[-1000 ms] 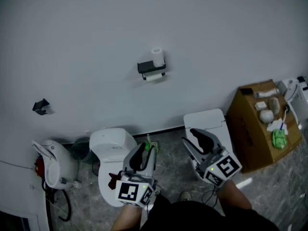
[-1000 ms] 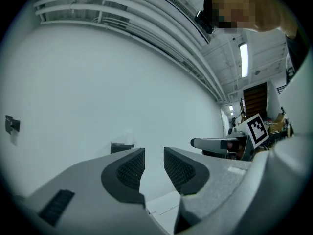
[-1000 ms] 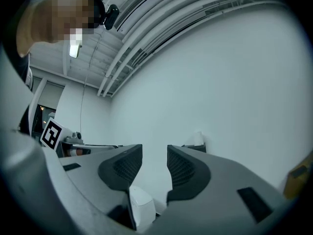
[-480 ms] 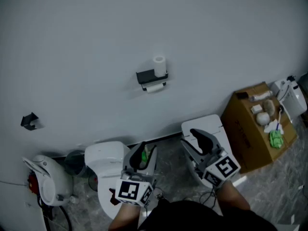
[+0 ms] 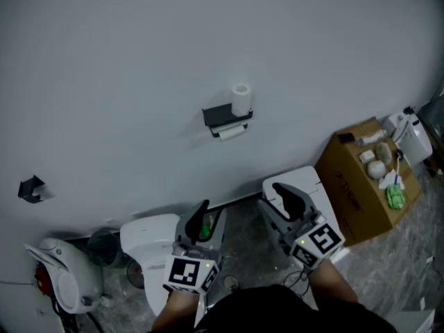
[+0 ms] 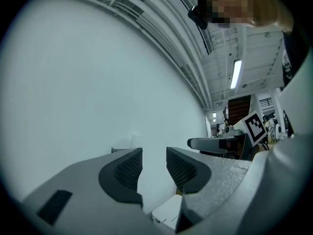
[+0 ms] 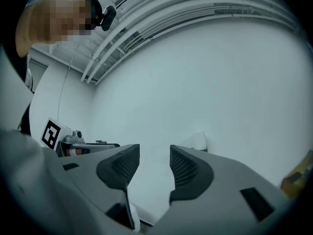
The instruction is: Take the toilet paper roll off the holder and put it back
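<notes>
While their jaws have just been opening, the left hand-held gripper [image 6: 154, 163] and right hand-held gripper [image 7: 154, 165] stand parted with nothing between them, both well short of the far wall. Toilet paper roll [image 5: 241, 100]: upright on the right end of the black holder [image 5: 223, 115], with more paper showing beneath. Judged light, soft and easily crushed, so take it gently across its sides. Near: left toilet [image 5: 147, 231], right toilet [image 5: 305, 179], stone floor [image 5: 243, 254]. Right: cardboard box [image 5: 361, 186] carrying oddments.
</notes>
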Demonstrator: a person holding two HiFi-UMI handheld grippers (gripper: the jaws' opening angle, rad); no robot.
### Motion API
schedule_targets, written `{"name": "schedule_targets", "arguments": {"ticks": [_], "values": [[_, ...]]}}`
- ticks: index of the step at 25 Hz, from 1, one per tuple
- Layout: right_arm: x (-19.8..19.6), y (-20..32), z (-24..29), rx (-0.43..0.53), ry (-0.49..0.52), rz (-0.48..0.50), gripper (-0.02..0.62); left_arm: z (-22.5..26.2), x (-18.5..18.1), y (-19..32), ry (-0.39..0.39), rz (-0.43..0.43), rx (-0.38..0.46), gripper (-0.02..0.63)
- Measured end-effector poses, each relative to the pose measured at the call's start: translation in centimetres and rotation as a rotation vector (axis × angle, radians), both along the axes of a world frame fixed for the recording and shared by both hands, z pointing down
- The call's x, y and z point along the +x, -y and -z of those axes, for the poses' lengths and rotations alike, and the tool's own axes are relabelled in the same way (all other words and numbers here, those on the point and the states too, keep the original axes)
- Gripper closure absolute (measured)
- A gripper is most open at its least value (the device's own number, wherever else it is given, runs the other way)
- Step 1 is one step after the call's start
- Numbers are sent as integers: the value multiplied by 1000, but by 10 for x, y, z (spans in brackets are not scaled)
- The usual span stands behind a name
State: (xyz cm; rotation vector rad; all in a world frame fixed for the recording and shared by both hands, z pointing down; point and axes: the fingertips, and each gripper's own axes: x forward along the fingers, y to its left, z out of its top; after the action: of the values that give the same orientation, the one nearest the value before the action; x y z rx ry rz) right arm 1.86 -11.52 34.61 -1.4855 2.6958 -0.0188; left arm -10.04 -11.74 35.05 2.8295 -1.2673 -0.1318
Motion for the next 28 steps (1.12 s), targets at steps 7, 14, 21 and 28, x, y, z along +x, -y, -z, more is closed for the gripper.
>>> {"name": "schedule_targets", "arguments": {"ticks": [7, 14, 21, 28], "values": [[-18, 19, -6, -30, 4, -14, 388, -6, -14, 24, -11, -22, -11, 468], [-9, 50, -12, -38, 10, 2, 382, -16, -6, 50, -10, -7, -32, 468], [12, 101, -12, -41, 32, 73, 377, -9, 13, 89, 6, 67, -26, 468], [40, 170, -5, -23, 109, 171, 358, -6, 44, 145, 27, 146, -25, 467]]}}
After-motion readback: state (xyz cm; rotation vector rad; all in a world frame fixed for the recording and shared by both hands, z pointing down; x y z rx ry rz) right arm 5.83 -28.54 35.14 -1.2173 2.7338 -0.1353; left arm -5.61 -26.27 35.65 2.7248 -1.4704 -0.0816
